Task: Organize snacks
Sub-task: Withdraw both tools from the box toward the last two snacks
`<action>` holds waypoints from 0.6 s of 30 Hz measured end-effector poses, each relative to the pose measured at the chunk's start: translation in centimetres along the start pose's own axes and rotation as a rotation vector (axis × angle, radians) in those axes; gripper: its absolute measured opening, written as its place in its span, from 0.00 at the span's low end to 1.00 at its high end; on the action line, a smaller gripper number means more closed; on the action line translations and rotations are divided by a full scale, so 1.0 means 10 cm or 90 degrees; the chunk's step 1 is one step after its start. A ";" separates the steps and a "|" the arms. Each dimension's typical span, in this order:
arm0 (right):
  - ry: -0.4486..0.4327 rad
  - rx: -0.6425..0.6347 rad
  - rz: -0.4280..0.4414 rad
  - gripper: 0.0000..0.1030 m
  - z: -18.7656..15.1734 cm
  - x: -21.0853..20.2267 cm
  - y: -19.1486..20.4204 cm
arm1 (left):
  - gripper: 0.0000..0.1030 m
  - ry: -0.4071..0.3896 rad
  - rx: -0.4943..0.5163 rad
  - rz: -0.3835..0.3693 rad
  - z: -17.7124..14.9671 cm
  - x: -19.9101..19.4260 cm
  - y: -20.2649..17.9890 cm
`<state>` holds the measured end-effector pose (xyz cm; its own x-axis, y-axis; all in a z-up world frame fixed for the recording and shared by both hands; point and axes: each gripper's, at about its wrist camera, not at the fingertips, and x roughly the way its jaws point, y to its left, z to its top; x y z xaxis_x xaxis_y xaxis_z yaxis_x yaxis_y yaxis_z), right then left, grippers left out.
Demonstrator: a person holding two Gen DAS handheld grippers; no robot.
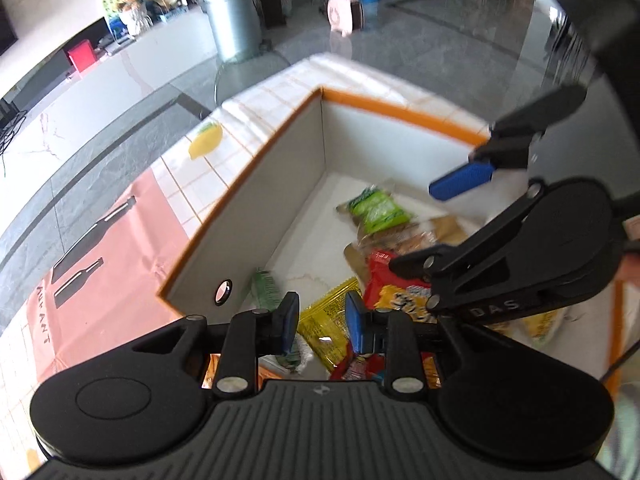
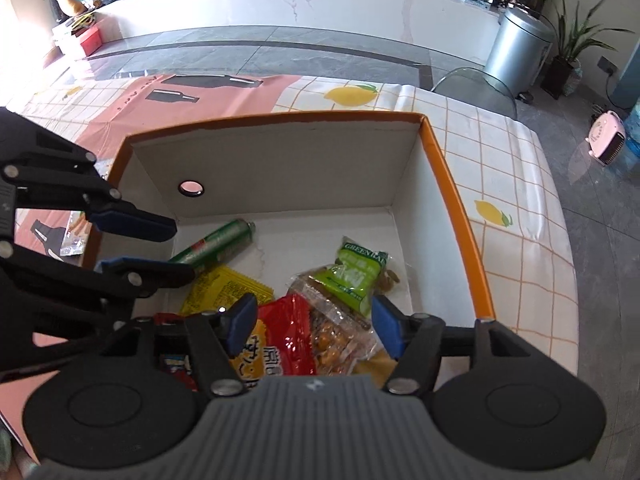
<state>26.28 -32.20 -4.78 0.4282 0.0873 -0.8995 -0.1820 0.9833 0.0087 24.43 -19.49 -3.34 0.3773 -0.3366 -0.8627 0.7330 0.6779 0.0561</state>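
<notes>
Left hand-held gripper (image 1: 322,316) hangs over the near end of the orange-rimmed box (image 2: 452,184), jaws parted a little, nothing between the pads. Right hand-held gripper (image 2: 312,322) is beside it over the same pile, jaws wider apart, also empty; the packets lie below its fingers, not pinched.

Snacks are inside the box, heaped toward the near wall: red packet (image 2: 288,336), yellow packet (image 2: 224,288), green-labelled packet (image 2: 358,276), clear bag of brown pieces (image 2: 332,332), green tube (image 2: 216,246) lying flat toward the far wall. The packets overlap loosely, which suggests dropping rather than careful stacking.

Box stands on the tablecloth-covered surface (image 2: 516,184). One small packet (image 2: 74,240) sits outside the left wall, likely still to go in.
</notes>
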 end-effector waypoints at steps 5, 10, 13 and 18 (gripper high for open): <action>-0.028 0.029 -0.006 0.61 -0.08 -0.30 0.12 | 0.32 -0.043 -0.032 0.013 -0.13 -0.40 0.04; -0.086 0.068 0.001 0.61 -0.21 -0.66 0.30 | 0.32 -0.085 -0.109 0.039 -0.39 -0.79 0.14; -0.128 0.091 0.010 0.61 -0.30 -0.86 0.48 | 0.32 -0.108 -0.159 0.062 -0.60 -0.98 0.23; -0.200 0.099 0.012 0.61 -0.49 -1.09 0.86 | 0.32 -0.141 -0.226 0.095 -0.99 -1.22 0.36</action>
<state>15.69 -25.51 2.93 0.6822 0.1268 -0.7201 -0.0660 0.9915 0.1120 16.86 -6.46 2.39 0.6045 -0.3245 -0.7275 0.4368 0.8988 -0.0380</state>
